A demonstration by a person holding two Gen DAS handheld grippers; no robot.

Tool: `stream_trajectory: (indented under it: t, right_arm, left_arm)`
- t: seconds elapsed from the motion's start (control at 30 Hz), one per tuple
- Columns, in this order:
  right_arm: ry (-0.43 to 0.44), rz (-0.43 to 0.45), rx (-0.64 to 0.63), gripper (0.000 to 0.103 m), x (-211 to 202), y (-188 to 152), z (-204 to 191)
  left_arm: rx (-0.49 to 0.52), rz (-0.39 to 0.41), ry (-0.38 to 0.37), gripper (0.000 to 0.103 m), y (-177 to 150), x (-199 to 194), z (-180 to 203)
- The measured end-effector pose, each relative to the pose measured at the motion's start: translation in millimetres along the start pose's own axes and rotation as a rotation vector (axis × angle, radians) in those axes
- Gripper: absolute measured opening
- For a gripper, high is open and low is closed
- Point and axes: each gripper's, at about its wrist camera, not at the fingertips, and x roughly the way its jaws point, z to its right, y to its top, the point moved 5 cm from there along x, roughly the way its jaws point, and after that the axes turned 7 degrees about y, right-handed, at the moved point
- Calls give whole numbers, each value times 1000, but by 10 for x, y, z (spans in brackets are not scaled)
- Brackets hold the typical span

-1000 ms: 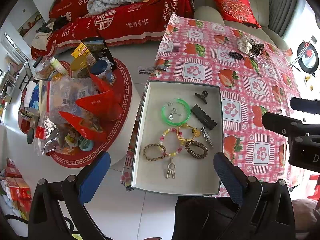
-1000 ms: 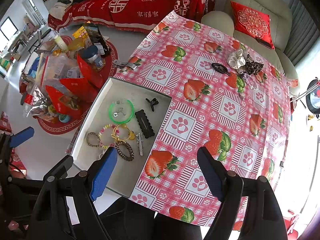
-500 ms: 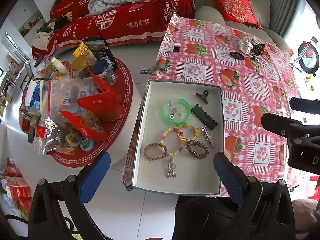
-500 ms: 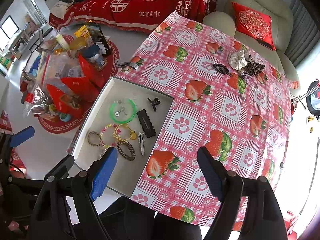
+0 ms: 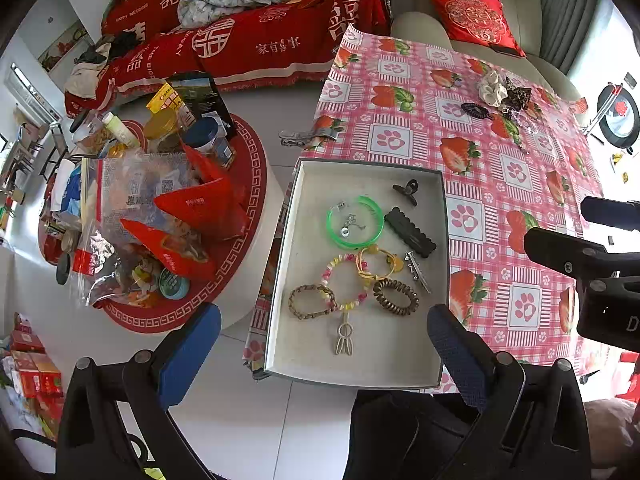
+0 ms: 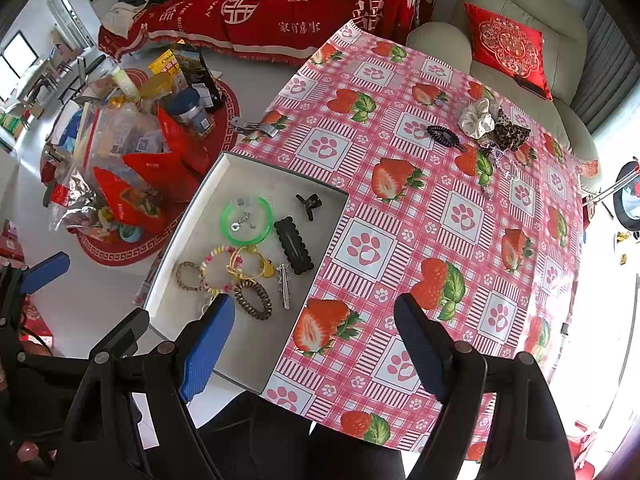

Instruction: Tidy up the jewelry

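A shallow white tray (image 5: 308,184) (image 6: 208,184) sits at the near left corner of the strawberry tablecloth. In it lie a green bangle (image 5: 354,222) (image 6: 247,221), a black hair clip (image 5: 410,232) (image 6: 294,246), a small black claw clip (image 5: 407,191), beaded and braided bracelets (image 5: 344,280), a brown coil hair tie (image 5: 395,297) (image 6: 253,299) and a silver clip (image 5: 417,266). Far across the table lie a white scrunchie (image 6: 476,118), a leopard scrunchie (image 6: 510,134) and a black coil tie (image 6: 442,135). My left gripper (image 5: 320,354) is open above the tray's near edge. My right gripper (image 6: 316,344) is open and empty above the table's near side.
A round white side table (image 5: 256,184) piled with red bags, jars and packets stands left of the table. A red-covered sofa (image 5: 248,40) is behind it. A beige armchair with a red cushion (image 6: 508,46) stands past the far edge. A metal clip (image 5: 304,136) hangs at the cloth's left edge.
Both views have shifted only slightly; the tray and its contents have not moved, and both grippers stay open.
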Motion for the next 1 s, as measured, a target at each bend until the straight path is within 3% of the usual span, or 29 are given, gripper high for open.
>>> stream_trajectory:
  t: [1.0]
  right_arm:
    - [4, -7, -3, 84, 36, -70, -102]
  left_arm:
    - [-6, -17, 3, 103, -46, 36, -62]
